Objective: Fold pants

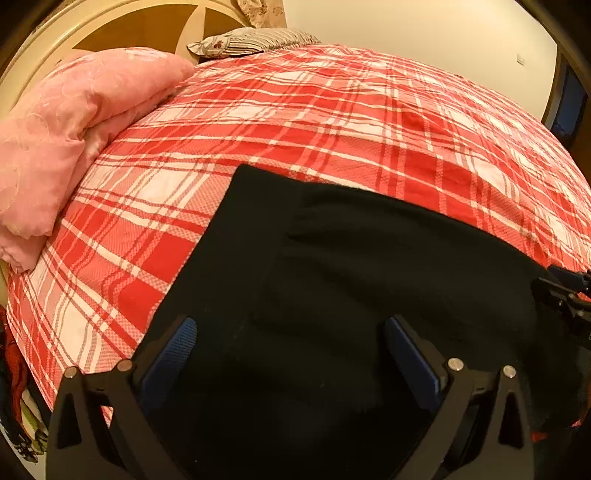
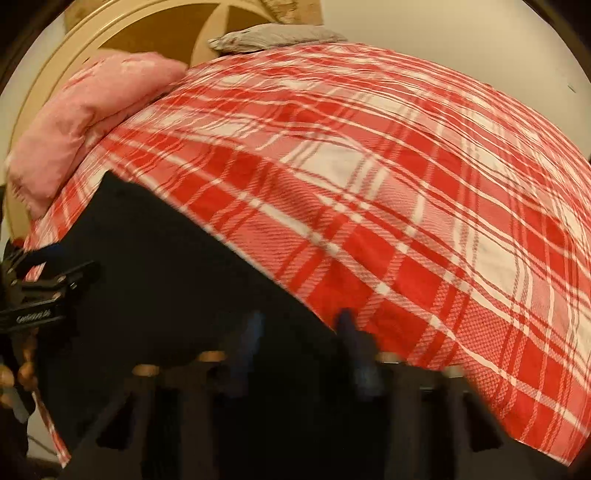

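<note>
Black pants (image 1: 332, 280) lie flat on a bed covered by a red-and-white plaid sheet (image 1: 332, 122), near its front edge; in the left wrist view they show a squared corner toward the far left and a soft fold line running down the middle of the cloth; the left gripper (image 1: 291, 339) sits just above the near part of the pants with its 2 blue-padded fingers (image 1: 173, 354) spread wide apart and nothing between them; the right gripper (image 2: 299, 328) appears in its own view as a blurred dark shape over the right-hand edge of the pants (image 2: 166, 288), where black cloth meets plaid; its 2 bluish fingers show a gap between them, yet the blur hides whether any cloth is caught, so I cannot tell its state; each gripper also shows at the edge of the other's view, with fingers of a hand (image 2: 22, 373) visible beneath the left one; a pink quilt (image 1: 62, 140) is bunched on the far left of the bed, touching the plaid sheet; a striped grey pillow (image 1: 255, 40) rests at the head, against a round cream-rimmed headboard (image 1: 122, 26).
</note>
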The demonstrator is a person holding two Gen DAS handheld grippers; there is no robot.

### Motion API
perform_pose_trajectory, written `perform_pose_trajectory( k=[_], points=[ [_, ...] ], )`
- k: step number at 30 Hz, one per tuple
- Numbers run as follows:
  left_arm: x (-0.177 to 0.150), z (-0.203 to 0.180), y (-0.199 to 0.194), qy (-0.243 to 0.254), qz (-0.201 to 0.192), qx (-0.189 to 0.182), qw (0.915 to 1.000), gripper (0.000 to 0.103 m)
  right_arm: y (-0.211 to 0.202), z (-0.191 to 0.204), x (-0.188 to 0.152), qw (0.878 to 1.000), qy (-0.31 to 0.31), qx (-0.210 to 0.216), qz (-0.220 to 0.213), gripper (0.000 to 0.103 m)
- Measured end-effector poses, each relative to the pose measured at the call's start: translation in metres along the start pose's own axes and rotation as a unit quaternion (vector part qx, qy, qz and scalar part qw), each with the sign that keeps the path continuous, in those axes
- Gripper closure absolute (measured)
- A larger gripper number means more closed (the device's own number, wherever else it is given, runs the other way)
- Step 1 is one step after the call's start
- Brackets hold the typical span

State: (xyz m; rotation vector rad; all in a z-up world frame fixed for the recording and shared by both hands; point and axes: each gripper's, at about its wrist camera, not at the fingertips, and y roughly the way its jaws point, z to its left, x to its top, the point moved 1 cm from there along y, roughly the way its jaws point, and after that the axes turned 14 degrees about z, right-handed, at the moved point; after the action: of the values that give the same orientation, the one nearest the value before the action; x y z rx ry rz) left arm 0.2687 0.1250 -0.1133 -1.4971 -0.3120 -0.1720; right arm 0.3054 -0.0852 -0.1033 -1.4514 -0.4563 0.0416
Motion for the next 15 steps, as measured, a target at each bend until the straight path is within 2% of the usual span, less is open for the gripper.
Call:
perform_pose_trajectory(
  k=[1, 4, 7, 12, 15],
  points=[
    [-0.001, 0.001, -0.002, -0.001, 0.002, -0.002, 1.0, 0.0, -0.002, 0.004, 0.0, 1.0, -0.006, -0.001, 0.004, 0.092],
    [-0.008, 0.004, -0.009, -0.001, 0.002, -0.005, 1.0, 0.0, -0.011, 0.02, -0.002, 0.999, -0.034, -0.041, 0.004, 0.097],
    [-0.02, 0.009, -0.02, 0.002, -0.006, -0.008, 0.9999, 0.0, -0.029, 0.036, -0.01, 0.996, -0.05, -0.073, -0.019, 0.097],
    [-0.044, 0.025, -0.033, -0.002, -0.018, -0.026, 0.9995, 0.0, -0.087, 0.077, -0.043, 0.987, -0.084, -0.106, -0.088, 0.098],
    [-0.056, 0.033, -0.036, -0.004, -0.023, -0.024, 0.9994, 0.0, -0.11, 0.105, -0.074, 0.983, -0.1, -0.1, -0.115, 0.098]
  ],
)
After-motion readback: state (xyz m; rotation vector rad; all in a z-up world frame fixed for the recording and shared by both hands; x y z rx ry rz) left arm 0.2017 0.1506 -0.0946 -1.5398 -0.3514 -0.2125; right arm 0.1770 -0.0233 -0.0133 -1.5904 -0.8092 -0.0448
